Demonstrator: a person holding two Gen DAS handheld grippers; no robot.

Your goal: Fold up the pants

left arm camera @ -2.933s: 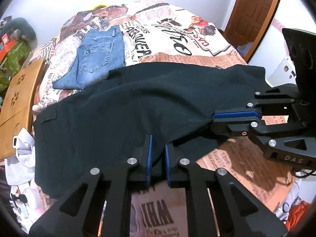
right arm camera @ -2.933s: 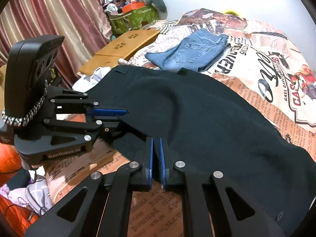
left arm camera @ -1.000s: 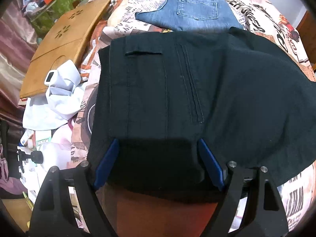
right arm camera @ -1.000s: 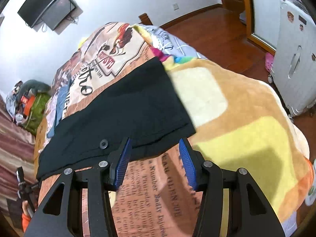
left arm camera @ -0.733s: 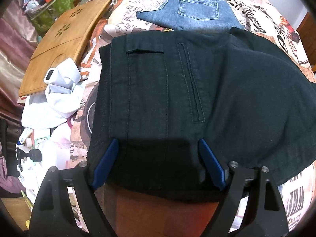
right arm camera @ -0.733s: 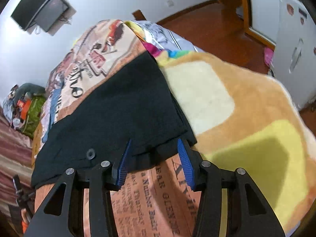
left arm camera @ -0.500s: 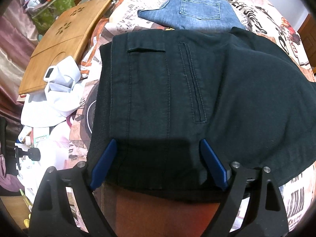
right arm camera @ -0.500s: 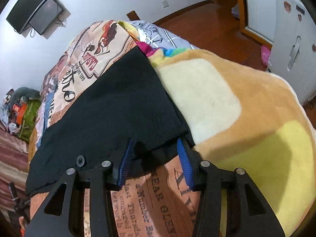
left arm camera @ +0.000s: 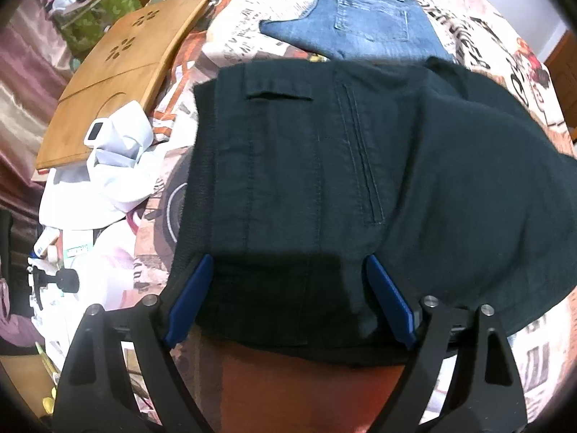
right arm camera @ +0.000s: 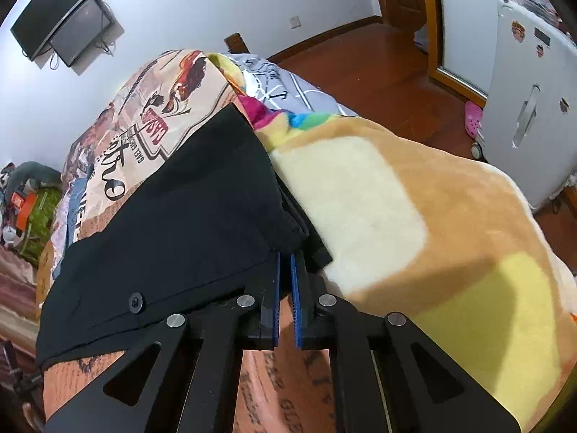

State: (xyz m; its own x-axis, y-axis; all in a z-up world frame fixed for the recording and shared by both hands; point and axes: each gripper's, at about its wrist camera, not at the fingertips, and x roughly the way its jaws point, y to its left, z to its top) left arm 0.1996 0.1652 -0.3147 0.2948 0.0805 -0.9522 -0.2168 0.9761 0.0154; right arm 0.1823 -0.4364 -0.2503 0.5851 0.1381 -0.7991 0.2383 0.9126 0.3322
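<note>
- Black pants [left arm camera: 360, 166] lie spread across the printed bedspread [left arm camera: 238, 25], folded jeans [left arm camera: 364, 25] just beyond
- My left gripper [left arm camera: 288, 281] hangs wide open over the waistband, gripping nothing
- My right gripper [right arm camera: 285, 256] has just closed, pinching the leg hem beside the yellow blanket [right arm camera: 414, 216]

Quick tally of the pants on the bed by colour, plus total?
Black pants: 1, spread across the bedspread
Blue jeans: 1, folded, lying beyond the black pair
Total: 2
</note>
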